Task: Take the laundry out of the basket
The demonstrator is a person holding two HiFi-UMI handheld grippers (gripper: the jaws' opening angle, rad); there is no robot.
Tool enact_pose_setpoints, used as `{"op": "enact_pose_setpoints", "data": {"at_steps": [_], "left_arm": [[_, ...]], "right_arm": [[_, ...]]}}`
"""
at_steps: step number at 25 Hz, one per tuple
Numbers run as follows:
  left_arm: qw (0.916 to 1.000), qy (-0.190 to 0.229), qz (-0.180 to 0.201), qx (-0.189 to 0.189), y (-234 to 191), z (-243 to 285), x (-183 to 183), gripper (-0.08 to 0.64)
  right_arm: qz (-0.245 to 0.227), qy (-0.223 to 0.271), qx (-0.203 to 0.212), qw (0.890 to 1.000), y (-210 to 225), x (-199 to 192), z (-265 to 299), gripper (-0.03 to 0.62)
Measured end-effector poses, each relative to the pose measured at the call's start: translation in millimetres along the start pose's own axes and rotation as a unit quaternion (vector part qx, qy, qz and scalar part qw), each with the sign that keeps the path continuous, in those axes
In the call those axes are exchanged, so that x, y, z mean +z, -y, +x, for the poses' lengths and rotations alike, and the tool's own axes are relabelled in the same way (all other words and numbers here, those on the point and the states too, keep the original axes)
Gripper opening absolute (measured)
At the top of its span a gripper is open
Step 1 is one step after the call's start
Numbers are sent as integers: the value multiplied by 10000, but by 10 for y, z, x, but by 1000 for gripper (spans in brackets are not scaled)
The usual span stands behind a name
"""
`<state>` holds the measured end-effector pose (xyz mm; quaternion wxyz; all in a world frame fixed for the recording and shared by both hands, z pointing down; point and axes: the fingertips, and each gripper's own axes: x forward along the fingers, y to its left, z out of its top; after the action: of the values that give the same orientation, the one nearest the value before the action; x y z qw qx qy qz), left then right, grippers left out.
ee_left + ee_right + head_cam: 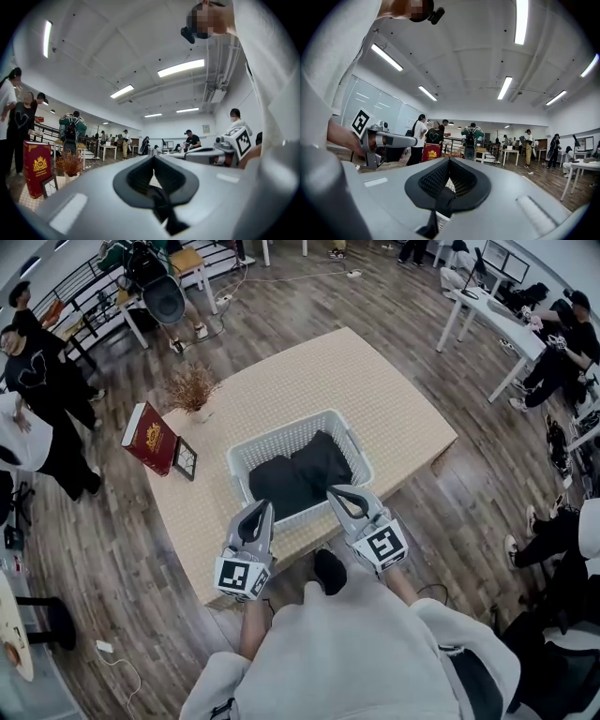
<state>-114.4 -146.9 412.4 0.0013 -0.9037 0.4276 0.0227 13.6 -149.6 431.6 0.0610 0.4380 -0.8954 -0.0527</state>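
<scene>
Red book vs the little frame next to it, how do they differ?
The book is red with a gold crest; the frame is dark with a pale face. The book is taller than the frame. The frame stands nearer the basket. Both stand upright on the table.

Colour key. We find the laundry (300,476), just ahead of the fingers (269,519), black. It lies within a white, lattice-patterned basket (246,457). The desk (375,399) is pale beige with a fine dotted grain. Well left of the fingers, the book (148,437) is red with a gold emblem. The left gripper (260,506) and right gripper (333,491) are grey, with black-and-white square markers.
</scene>
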Motion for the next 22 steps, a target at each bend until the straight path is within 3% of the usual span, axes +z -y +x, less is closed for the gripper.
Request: {"op": "enact_pose_setpoints", "data": {"at_steps": [13, 22], "left_arm": [[9991, -94, 216, 350, -730, 880, 116, 8], [9975, -203, 253, 634, -970, 1002, 170, 8]], "right_arm": [[86, 233, 234, 9994, 800, 90, 924, -1], [181, 249, 485, 9984, 969, 165, 1244, -1]]}}
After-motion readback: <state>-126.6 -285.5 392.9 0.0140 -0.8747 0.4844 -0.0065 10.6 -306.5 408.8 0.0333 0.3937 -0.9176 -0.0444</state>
